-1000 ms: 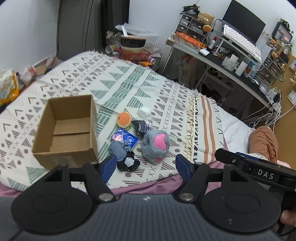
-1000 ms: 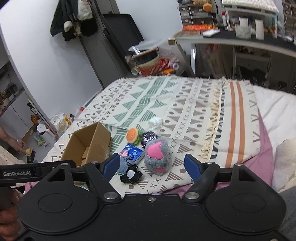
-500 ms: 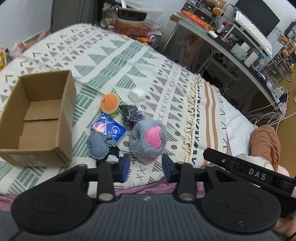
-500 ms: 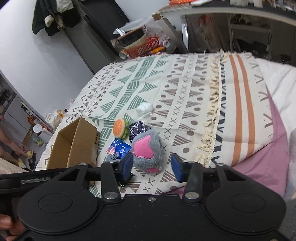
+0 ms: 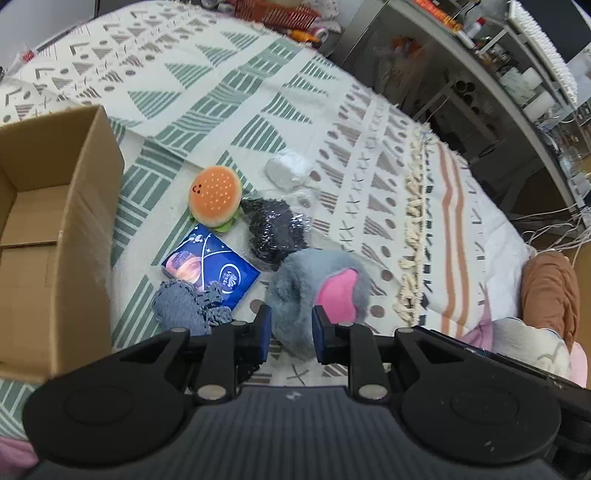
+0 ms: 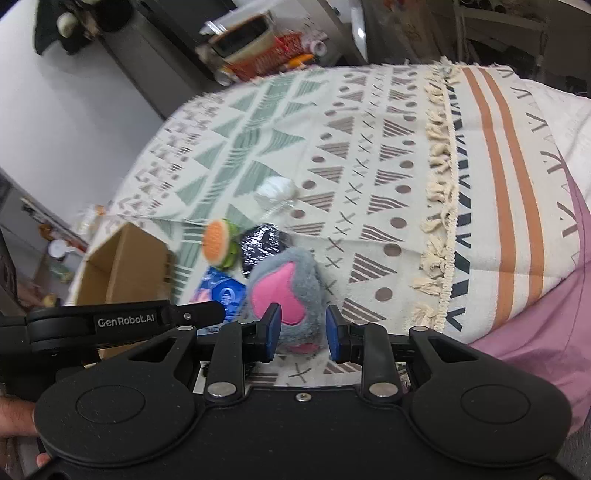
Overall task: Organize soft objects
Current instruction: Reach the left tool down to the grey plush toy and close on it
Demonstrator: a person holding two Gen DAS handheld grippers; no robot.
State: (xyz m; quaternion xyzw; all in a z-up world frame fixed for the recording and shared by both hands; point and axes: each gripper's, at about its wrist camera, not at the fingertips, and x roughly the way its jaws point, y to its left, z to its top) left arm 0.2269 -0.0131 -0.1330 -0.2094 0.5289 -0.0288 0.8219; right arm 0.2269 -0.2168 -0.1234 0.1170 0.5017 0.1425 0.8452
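Note:
A grey plush with a pink heart patch [image 5: 317, 291] [image 6: 286, 284] lies on the patterned blanket [image 5: 229, 88]. Around it lie a burger plush [image 5: 216, 201] [image 6: 218, 243], a blue tissue packet [image 5: 210, 266] [image 6: 221, 291], a black glittery bagged item [image 5: 275, 229], a white wrapped lump [image 5: 288, 168] and a grey-blue knitted piece [image 5: 184, 306]. An open cardboard box [image 5: 88, 221] [image 6: 125, 266] stands to the left, empty as far as I see. My left gripper [image 5: 291, 332] and right gripper [image 6: 303, 328] hover over the plush's near end. Each keeps a narrow gap and holds nothing.
The blanket's tasselled edge [image 5: 413, 229] and a pink sheet [image 6: 535, 332] lie to the right. A cluttered desk [image 5: 517, 85] and a red basket [image 5: 277, 14] stand beyond the bed. Brown clothing [image 5: 550, 295] sits at far right. A hand [image 6: 14, 417] shows at lower left.
Both grippers came forward and down toward the grey plush. Their jaws narrowed from wide open to a small gap. The objects on the blanket have not moved.

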